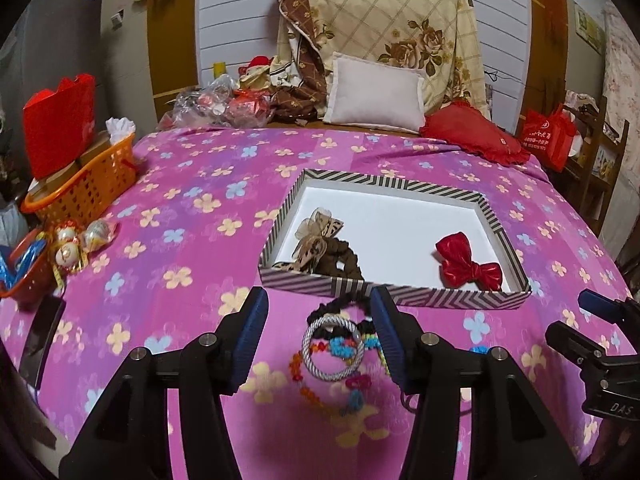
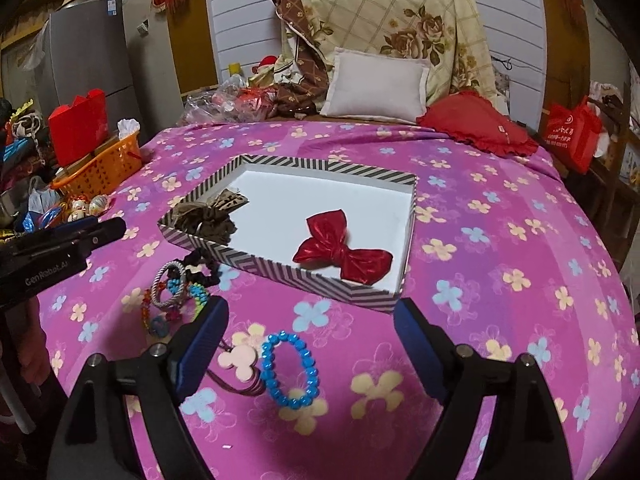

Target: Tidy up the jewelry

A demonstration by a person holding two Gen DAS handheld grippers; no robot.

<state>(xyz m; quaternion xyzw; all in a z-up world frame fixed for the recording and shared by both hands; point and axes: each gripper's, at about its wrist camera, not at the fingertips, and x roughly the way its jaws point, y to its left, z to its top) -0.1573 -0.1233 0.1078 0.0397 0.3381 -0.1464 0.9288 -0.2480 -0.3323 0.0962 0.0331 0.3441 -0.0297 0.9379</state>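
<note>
A striped box (image 1: pixel 394 292) (image 2: pixel 280 270) with a white floor lies on the pink flowered bedspread. Inside it are a red bow (image 1: pixel 468 264) (image 2: pixel 344 254) and a brown scrunchie with a beige bow (image 1: pixel 320 246) (image 2: pixel 212 216). In front of the box my left gripper (image 1: pixel 320 340) is open over a pile of hair ties and bead bracelets, topped by a grey corded ring (image 1: pixel 332 350) (image 2: pixel 172 284); its pads touch nothing. My right gripper (image 2: pixel 310 346) is open wide above a blue bead bracelet (image 2: pixel 290 368) and a pink flower charm (image 2: pixel 240 360), both lying on the bedspread.
An orange basket (image 1: pixel 84 188) with a red bag stands at the bed's left edge, with wrapped sweets beside it. Pillows (image 1: pixel 376 96), a red cushion (image 1: pixel 476 132) and a plastic bag lie at the headboard. A red shopping bag (image 2: pixel 572 136) hangs at the right.
</note>
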